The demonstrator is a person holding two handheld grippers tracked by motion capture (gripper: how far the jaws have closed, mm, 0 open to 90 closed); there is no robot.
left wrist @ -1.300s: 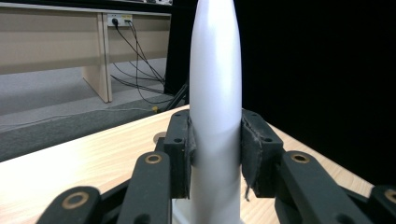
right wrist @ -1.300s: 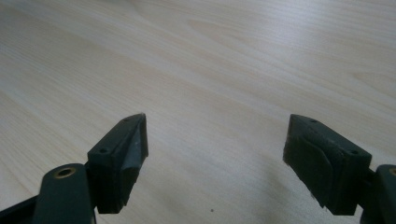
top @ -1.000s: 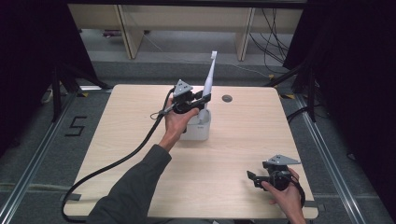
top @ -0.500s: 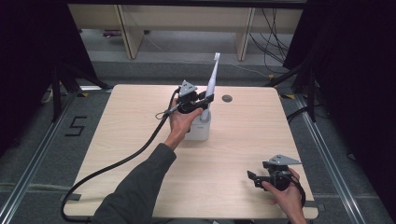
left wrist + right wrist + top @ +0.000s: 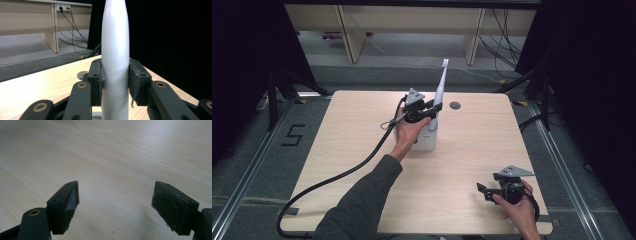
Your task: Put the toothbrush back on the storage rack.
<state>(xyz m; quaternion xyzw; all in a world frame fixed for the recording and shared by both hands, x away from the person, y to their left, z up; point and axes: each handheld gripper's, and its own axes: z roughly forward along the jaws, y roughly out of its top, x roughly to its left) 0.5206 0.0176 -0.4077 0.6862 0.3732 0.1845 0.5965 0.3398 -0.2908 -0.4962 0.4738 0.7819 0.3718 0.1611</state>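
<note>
A white toothbrush point(image 5: 441, 86) stands nearly upright, bristle head on top, over a white holder point(image 5: 428, 140) at the middle back of the table. My left gripper point(image 5: 433, 107) is shut on its handle. In the left gripper view the smooth white handle point(image 5: 115, 45) runs up between the two black pads point(image 5: 96, 75), which press on it from both sides, so my left gripper point(image 5: 115, 79) grips it firmly. The hand hides the toothbrush's lower end, so I cannot tell whether it sits in the holder. My right gripper point(image 5: 482, 190) rests open near the table's front right; my right gripper point(image 5: 115, 202) shows bare wood between its jaws.
A round cable hole point(image 5: 455, 105) lies in the tabletop point(image 5: 512, 140) just right of the toothbrush. The left gripper's black cable point(image 5: 337, 175) trails across the left half and off the front edge. Pale shelving point(image 5: 347, 30) and loose wires stand beyond the far edge.
My left gripper has shifted slightly to the right with the toothbrush, which now stands a little more upright over the holder. The right gripper has kept still.
</note>
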